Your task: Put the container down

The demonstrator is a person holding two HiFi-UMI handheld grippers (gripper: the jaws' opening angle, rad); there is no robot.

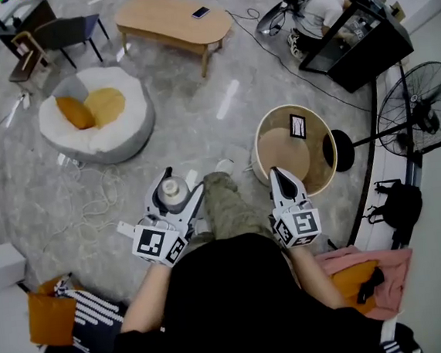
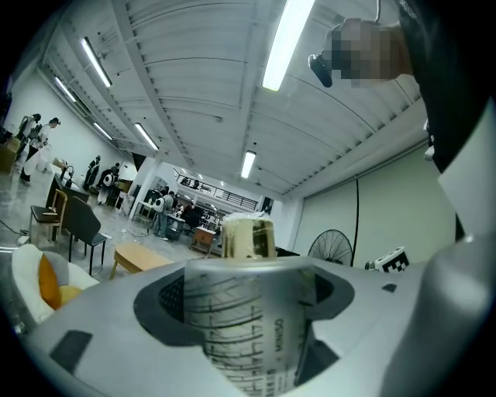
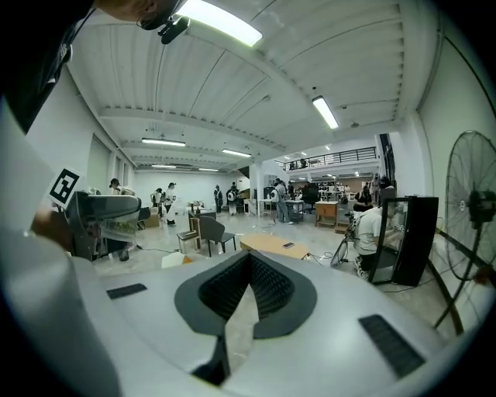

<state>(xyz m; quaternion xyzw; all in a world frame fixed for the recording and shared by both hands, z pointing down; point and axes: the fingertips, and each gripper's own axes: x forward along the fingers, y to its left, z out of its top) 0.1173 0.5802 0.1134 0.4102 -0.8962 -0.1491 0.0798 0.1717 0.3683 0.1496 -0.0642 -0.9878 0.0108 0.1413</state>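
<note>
At the left of the head view, the left gripper (image 1: 181, 189) is clamped around the body of a clear container (image 2: 248, 310) printed with measuring lines and topped with a pale cap; the container stands upright between the jaws, cap above them, its lower part hidden beneath. The main risk, as I judge it, is a drop; nothing lies under the container but the marbled floor (image 1: 199, 112) and the person's trouser leg (image 1: 227, 202), so loosening the jaws now would let it fall and probably tip or roll. The smooth plastic wall could also slide through the pads if the gripper tilts or jerks on the way to a surface. Just right of the leg, the right gripper (image 1: 277, 176) has its jaws together on nothing. Beyond it stands a round wooden side table (image 1: 292, 109), the nearest likely resting place; reaching it means carrying the container across the body, where it might clip the raised rim.
</note>
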